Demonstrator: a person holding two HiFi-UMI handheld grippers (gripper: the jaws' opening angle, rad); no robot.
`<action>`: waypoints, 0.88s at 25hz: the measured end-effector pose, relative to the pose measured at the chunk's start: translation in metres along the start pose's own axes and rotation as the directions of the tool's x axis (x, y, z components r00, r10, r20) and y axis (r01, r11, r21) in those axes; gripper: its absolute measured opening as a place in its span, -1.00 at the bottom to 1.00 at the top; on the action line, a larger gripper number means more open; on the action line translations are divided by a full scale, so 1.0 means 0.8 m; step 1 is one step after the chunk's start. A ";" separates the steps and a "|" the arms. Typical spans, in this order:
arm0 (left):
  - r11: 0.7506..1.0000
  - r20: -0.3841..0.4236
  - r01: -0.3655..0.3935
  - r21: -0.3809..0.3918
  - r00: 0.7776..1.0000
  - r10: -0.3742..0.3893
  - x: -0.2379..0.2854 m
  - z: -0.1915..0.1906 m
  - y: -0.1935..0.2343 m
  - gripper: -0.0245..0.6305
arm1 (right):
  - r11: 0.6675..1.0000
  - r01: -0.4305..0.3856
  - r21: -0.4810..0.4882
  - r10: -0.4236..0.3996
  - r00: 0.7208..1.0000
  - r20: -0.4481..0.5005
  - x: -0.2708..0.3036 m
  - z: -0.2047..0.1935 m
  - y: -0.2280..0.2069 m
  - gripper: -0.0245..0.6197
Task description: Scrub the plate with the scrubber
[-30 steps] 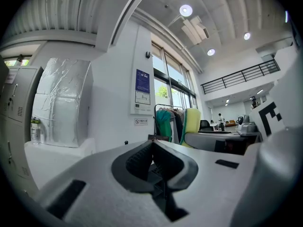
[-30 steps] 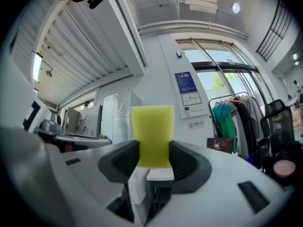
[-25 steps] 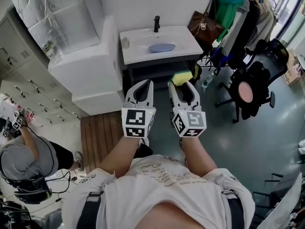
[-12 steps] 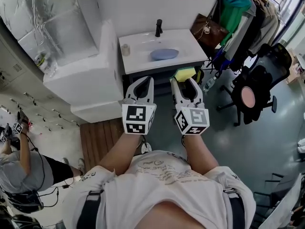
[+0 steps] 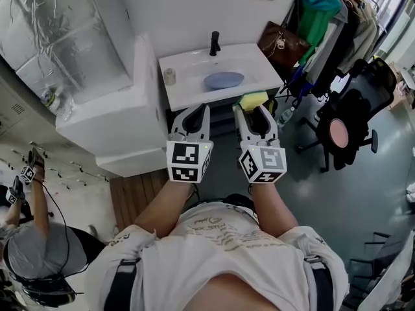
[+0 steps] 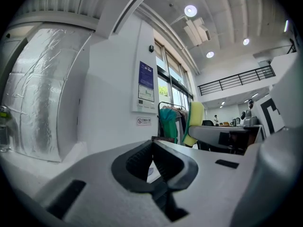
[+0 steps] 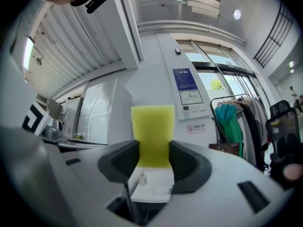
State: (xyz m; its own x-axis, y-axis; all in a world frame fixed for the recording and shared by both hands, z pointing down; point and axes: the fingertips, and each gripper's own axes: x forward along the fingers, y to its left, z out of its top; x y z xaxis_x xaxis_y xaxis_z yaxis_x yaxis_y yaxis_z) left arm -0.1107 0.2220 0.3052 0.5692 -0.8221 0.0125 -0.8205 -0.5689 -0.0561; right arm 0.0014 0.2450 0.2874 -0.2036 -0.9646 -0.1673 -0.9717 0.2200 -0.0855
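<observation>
Standing short of the white sink (image 5: 185, 76), the person holds a yellow-green scrubber sponge (image 5: 253, 100) clamped in the right hand-held gripper (image 5: 251, 111). The left hand-held gripper (image 5: 194, 112) is closed on nothing. The blue plate (image 5: 224, 80) lies in the sink's basin (just below the black tap (image 5: 214, 43)). The step in hand looks like the reach-in; next, the sponge must come down flat onto the plate.

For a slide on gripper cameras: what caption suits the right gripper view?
Right gripper shut on the yellow scrubber, white sink counter ahead beneath it.
</observation>
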 end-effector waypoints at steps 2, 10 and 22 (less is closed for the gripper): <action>1.000 0.000 0.006 0.002 1.000 -0.006 0.006 -0.001 0.004 -0.86 | 1.000 0.008 0.006 -0.008 1.000 -0.006 0.007 -0.006 -0.004 -0.30; 1.000 0.000 0.004 0.011 1.000 -0.004 0.037 -0.004 0.020 -0.86 | 1.000 0.015 0.026 -0.015 1.000 0.001 0.038 -0.015 -0.021 -0.30; 1.000 0.006 -0.004 0.009 1.000 0.004 0.127 0.000 0.040 -0.86 | 0.999 -0.008 0.044 0.008 1.000 0.007 0.120 -0.025 -0.072 -0.30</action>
State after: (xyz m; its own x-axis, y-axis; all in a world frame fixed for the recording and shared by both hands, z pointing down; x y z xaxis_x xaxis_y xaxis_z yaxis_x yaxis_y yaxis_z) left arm -0.0794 0.1201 0.3047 0.5664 -0.8241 0.0059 -0.8222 -0.5656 -0.0648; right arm 0.0354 0.1366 0.2958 -0.2104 -0.9618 -0.1752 -0.9638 0.2340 -0.1274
